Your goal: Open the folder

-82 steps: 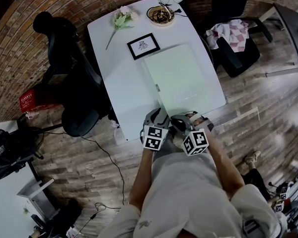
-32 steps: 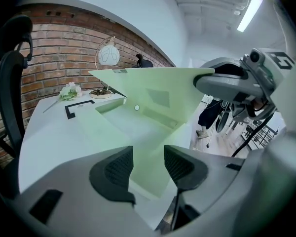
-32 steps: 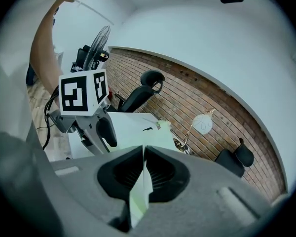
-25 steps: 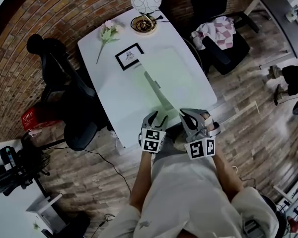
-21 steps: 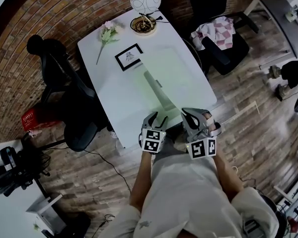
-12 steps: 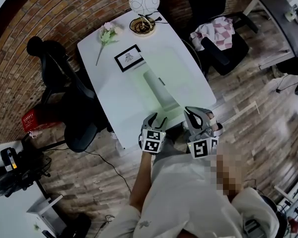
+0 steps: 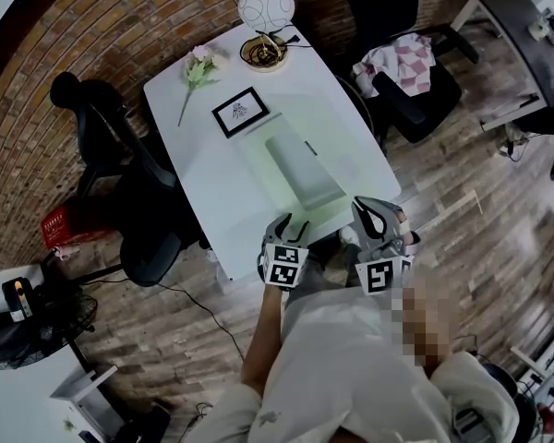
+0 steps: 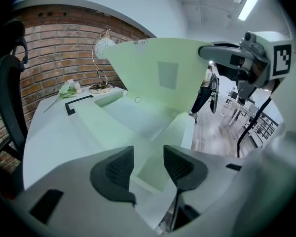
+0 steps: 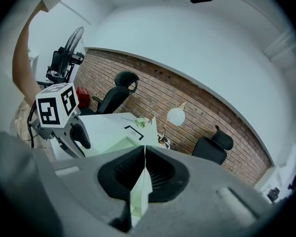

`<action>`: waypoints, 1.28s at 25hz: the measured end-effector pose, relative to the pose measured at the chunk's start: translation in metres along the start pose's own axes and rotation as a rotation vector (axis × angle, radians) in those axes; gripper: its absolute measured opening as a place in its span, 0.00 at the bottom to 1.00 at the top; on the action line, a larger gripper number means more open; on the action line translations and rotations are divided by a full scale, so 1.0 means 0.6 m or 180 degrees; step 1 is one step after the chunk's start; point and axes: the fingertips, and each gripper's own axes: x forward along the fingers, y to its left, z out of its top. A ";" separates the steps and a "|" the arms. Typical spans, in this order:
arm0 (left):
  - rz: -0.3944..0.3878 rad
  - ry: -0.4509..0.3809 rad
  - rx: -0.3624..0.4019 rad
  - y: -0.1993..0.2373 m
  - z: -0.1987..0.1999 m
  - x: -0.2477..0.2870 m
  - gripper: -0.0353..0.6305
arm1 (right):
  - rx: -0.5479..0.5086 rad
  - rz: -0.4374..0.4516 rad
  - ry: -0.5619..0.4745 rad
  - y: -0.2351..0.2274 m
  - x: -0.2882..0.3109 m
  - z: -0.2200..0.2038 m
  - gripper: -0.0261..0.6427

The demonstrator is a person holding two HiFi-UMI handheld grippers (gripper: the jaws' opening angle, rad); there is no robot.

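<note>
A pale green folder (image 7: 300,169) lies on the white table (image 7: 203,183), its front cover (image 8: 163,73) lifted and standing steeply over the inner sheets. My right gripper (image 7: 369,212) is shut on the cover's near edge; in the right gripper view the thin cover (image 9: 140,191) runs edge-on between the closed pads of that gripper (image 9: 144,154). My left gripper (image 7: 291,224) hovers at the table's near edge, open, and its jaws (image 8: 148,162) have nothing between them, only the folder's lower sheet below. The right gripper (image 8: 222,53) also shows at the cover's top corner.
A black picture frame (image 7: 240,111), a flower (image 7: 196,67), a small bowl (image 7: 263,52) and a round lamp (image 7: 266,7) sit at the table's far end. A black office chair (image 7: 120,155) stands left, and another chair with a checked cloth (image 7: 406,63) right.
The folder lay closed and flat at first. Over the last second the right gripper has drawn the cover up and toward the near right, swinging it wider. The left gripper has stayed put.
</note>
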 end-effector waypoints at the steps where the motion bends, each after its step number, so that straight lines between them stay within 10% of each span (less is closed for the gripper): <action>1: 0.0006 -0.0006 0.0006 0.001 0.001 0.000 0.34 | 0.0020 -0.0025 0.0004 -0.005 -0.001 -0.001 0.06; 32: 0.0043 0.0105 0.0008 0.000 -0.003 0.003 0.33 | 0.0161 -0.0523 0.0085 -0.132 -0.014 -0.040 0.06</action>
